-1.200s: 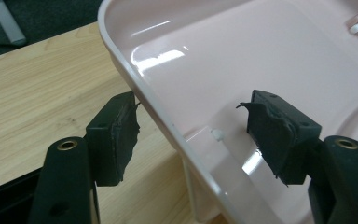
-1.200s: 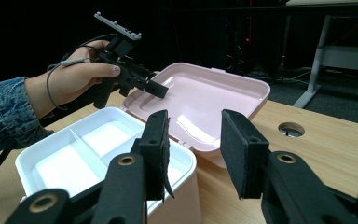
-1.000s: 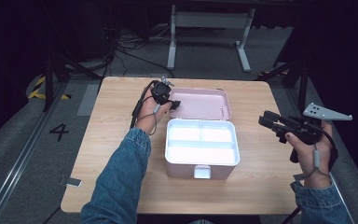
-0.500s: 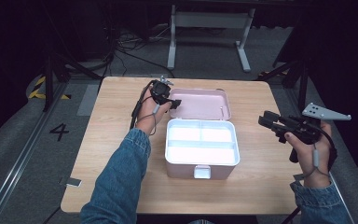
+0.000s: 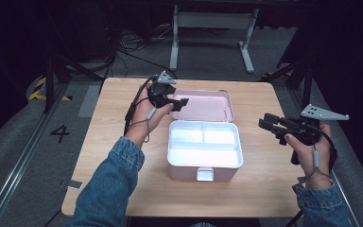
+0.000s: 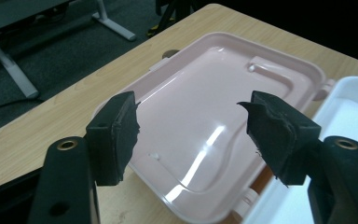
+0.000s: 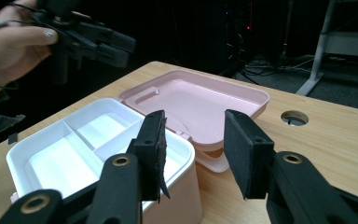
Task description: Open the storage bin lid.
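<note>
A pink lunch box stands open in the middle of the wooden table. Its white tray, split into compartments, holds nothing. The pink lid lies flat behind it. My left gripper hovers over the lid's left end. In the left gripper view the lid lies below the left gripper, with the tray's corner beside it. My right gripper hangs to the right of the box, pointing at the tray and lid. The jaws of both the left gripper and the right gripper have just been opening, with nothing between them.
A round cable hole sits in the tabletop behind the lid. The left hand's gripper appears beyond the tray in the right gripper view. A metal stand is on the floor past the table's far edge. A "4" mark lies on the floor at left.
My left hand has lifted its gripper up from the lid's left edge and its jaws have spread wider. The right hand has stayed in place. The box has not moved.
</note>
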Available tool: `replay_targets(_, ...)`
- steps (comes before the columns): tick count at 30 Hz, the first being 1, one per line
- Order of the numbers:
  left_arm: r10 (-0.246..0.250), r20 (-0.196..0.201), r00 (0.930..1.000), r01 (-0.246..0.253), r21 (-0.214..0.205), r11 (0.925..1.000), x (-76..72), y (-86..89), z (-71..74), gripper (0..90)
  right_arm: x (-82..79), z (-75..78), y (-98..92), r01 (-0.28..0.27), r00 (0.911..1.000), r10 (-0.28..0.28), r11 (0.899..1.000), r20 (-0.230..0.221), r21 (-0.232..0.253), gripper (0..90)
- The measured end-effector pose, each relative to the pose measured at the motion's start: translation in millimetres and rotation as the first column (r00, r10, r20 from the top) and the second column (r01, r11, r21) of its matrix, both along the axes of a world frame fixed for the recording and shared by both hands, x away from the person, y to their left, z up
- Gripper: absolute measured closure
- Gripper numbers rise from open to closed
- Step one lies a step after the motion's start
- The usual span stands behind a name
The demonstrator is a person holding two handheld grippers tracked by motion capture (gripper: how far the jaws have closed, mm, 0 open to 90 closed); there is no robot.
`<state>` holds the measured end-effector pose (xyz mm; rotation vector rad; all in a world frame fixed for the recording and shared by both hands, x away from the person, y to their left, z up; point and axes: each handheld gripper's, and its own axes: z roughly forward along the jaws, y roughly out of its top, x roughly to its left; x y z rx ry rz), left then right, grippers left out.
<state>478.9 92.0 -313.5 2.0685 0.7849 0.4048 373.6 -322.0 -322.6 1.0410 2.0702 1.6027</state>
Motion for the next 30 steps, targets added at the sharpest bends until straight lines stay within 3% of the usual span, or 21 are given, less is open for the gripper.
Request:
replay_targets(5, 0.003, -0.007, 1.0000, -0.003, 0.012, 0.9999, -24.9, 14.6, 16.0, 32.0, 7.1, -2.7, 3.5, -0.012, 0.9997, 0.012, 1.000, -0.020, -0.008, 58.3)
replay_targets(6, 0.003, -0.007, 1.0000, -0.003, 0.012, 0.9999, -24.9, 14.6, 16.0, 31.9, 9.0, -3.4, 4.2, -0.014, 0.9996, 0.014, 1.000, -0.022, -0.010, 58.3)
replay_targets(10, 0.014, -0.017, 0.9998, -0.014, 0.022, 0.9997, -52.4, 33.9, 22.6, 32.0, 15.5, -4.5, 7.5, -0.023, 0.9991, 0.023, 1.000, -0.036, -0.019, 58.3)
replay_targets(12, 0.018, -0.017, 0.9997, -0.017, 0.024, 0.9996, -56.0, 36.9, 22.9, 31.6, 17.8, -4.9, 8.3, -0.025, 0.9991, 0.024, 0.999, -0.034, -0.025, 58.3)
replay_targets(15, 0.050, -0.006, 0.9987, -0.049, 0.075, 0.9960, -73.9, 52.4, 22.6, 31.0, 24.9, -7.8, 9.8, -0.032, 0.9980, 0.030, 0.999, -0.056, -0.039, 58.2)
replay_targets(16, 0.050, -0.006, 0.9987, -0.049, 0.075, 0.9960, -73.9, 52.4, 22.6, 30.8, 26.5, -9.1, 9.8, -0.029, 0.9978, 0.026, 0.999, -0.061, -0.045, 58.2)
replay_targets(22, 0.055, -0.042, 0.9976, -0.050, 0.132, 0.9900, -91.3, 69.3, 17.1, 29.6, 33.3, -15.2, 5.6, -0.020, 0.9949, 0.009, 0.995, -0.101, -0.101, 56.0)
replay_targets(23, 0.072, -0.052, 0.9961, -0.063, 0.157, 0.9856, -95.5, 76.6, 12.3, 29.9, 34.2, -16.4, 4.0, -0.019, 0.9938, 0.007, 0.994, -0.111, -0.107, 55.2)
replay_targets(26, 0.089, -0.062, 0.9941, -0.079, 0.155, 0.9849, -98.0, 83.8, 6.8, 29.9, 35.2, -18.5, 1.2, -0.010, 0.9921, -0.005, 0.993, -0.125, -0.119, 54.7)
replay_targets(28, 0.127, -0.091, 0.9878, -0.113, 0.146, 0.9828, -101.5, 93.9, -1.7, 29.5, 37.0, -22.4, -3.3, 0.000, 0.9901, -0.021, 0.989, -0.139, -0.148, 53.3)
replay_targets(30, 0.163, -0.107, 0.9808, -0.143, 0.173, 0.9745, -103.5, 100.5, -6.6, 28.6, 38.5, -25.8, -7.4, 0.009, 0.9868, -0.037, 0.985, -0.158, -0.172, 52.3)
